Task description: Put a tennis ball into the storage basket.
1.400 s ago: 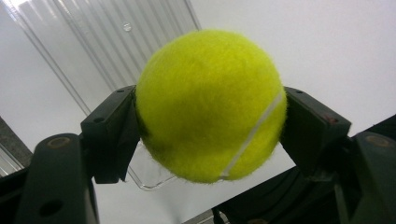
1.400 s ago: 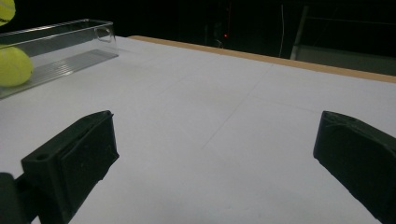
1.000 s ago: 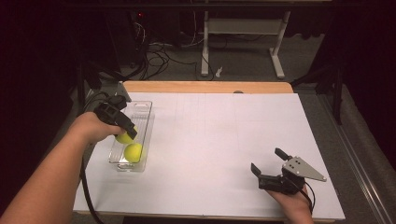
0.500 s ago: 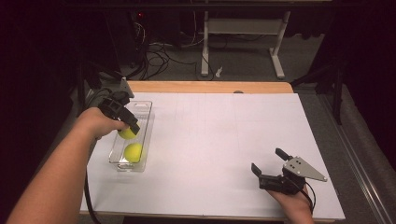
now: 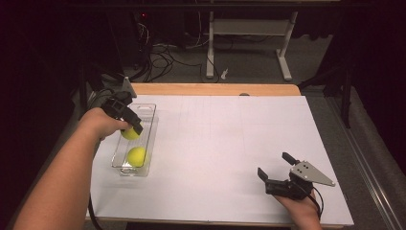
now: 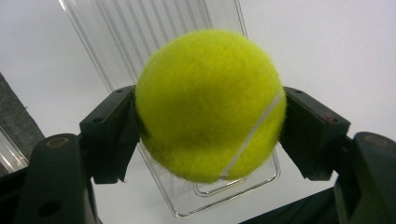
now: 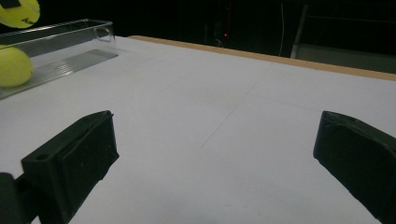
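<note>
Our left tongs [image 6: 210,116] clamp a tennis ball [image 6: 210,105], seemingly above the clear tray [image 5: 146,115]; our right tongs [image 7: 215,158] gape wide, empty.

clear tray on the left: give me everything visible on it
The clear tray is a long, narrow, transparent plastic bin with low walls, rounded corners and a ribbed floor. It sits flat on the white table near the left edge, long axis running away from the person. One tennis ball rests in its near end; the left gripper holds a second ball above it.
</note>
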`<state>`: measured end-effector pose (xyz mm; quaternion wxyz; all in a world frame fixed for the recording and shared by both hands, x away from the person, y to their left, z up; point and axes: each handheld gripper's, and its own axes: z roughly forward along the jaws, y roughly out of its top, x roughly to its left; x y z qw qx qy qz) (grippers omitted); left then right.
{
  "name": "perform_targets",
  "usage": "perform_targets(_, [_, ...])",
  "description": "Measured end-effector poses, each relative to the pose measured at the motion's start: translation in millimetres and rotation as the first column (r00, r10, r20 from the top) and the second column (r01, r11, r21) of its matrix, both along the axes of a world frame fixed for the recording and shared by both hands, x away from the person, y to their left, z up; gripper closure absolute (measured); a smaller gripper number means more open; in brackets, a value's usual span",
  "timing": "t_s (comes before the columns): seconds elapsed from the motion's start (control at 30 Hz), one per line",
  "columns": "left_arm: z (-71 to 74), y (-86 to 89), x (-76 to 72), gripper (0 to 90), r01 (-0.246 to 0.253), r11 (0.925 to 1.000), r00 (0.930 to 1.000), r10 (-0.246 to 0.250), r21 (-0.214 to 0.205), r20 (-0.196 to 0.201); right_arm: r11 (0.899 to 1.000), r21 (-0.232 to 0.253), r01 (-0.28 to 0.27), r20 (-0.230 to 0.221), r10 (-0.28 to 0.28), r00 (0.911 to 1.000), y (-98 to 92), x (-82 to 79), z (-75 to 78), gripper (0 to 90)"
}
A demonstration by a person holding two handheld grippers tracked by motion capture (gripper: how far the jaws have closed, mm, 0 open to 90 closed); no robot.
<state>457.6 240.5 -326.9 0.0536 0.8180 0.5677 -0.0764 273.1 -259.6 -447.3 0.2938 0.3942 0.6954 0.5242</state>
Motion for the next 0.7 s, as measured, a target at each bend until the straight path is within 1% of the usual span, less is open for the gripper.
perform_targets(0.23, [-11.3,-4.2,2.2,27.2,-0.015,0.9998,0.9999,0.015,0.015,0.008,1.000,0.005,0.003,0.001,-0.003,1.0000,-1.0,-0.4,0.3,0.2])
perform_targets(0.37, [-18.1,-4.3,3.7,27.2,-0.018,0.9996,0.9998,0.018,0.021,0.002,1.000,0.005,0.002,0.000,-0.002,1.0000,-1.2,-0.3,0.2,0.2])
perform_targets(0.47, [-20.6,-4.4,4.6,27.1,-0.023,0.9994,0.9997,0.023,0.027,0.009,1.000,0.006,0.002,0.000,-0.002,1.0000,-1.1,0.0,0.1,0.2])
perform_targets(0.53, [-21.1,-4.1,5.5,27.1,-0.023,0.9994,0.9997,0.023,0.027,0.004,1.000,0.005,0.000,0.001,0.000,1.0000,-0.9,0.1,0.1,0.2])
perform_targets(0.6, [-21.7,-4.3,5.8,27.1,-0.028,0.9992,0.9996,0.028,0.027,0.008,1.000,0.004,-0.001,0.001,0.000,1.0000,-0.6,0.1,0.1,0.2])
perform_targets(0.7, [-23.8,-5.4,6.5,27.1,-0.020,0.9993,0.9998,0.020,0.030,0.006,1.000,0.002,0.000,-0.002,0.000,1.0000,-0.2,0.1,-0.1,0.2])
